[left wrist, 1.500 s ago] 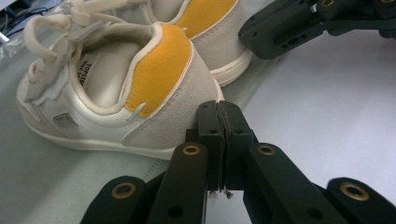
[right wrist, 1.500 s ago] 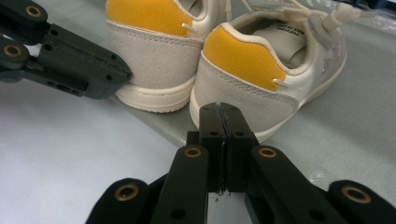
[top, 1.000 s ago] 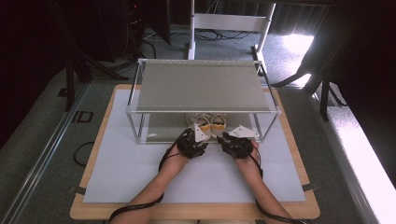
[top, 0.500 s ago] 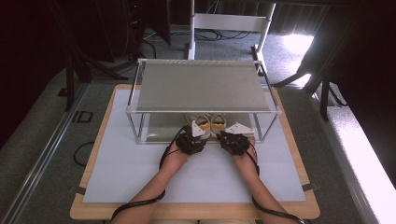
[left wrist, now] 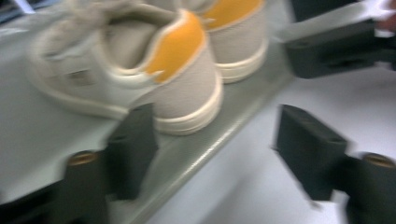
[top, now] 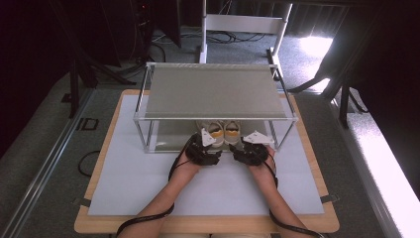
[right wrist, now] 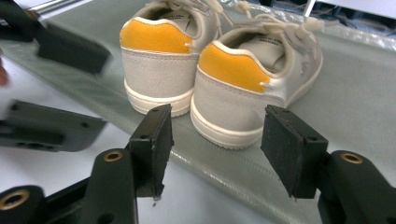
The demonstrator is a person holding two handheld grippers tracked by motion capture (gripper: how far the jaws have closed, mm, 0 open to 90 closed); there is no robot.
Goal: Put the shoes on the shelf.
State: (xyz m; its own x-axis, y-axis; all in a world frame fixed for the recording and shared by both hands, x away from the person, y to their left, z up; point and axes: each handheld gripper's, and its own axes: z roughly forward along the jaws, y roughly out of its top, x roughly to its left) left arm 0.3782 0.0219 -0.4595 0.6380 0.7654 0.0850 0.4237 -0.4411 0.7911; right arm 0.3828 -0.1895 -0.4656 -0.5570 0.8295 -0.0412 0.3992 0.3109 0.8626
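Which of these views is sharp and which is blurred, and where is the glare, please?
The right gripper view is sharp on the shoes; the left gripper view is smeared by motion blur across the shoes and the left gripper; in the high view, daylight blows out the floor at right, while the rack shades its lower shelf.

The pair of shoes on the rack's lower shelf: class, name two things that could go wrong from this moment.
1. Both shoes stand with their heels near the front edge of the lower shelf, so a nudge might tip one off.
2. The left gripper and right gripper, jaws just opened and empty, sit close together and could collide.
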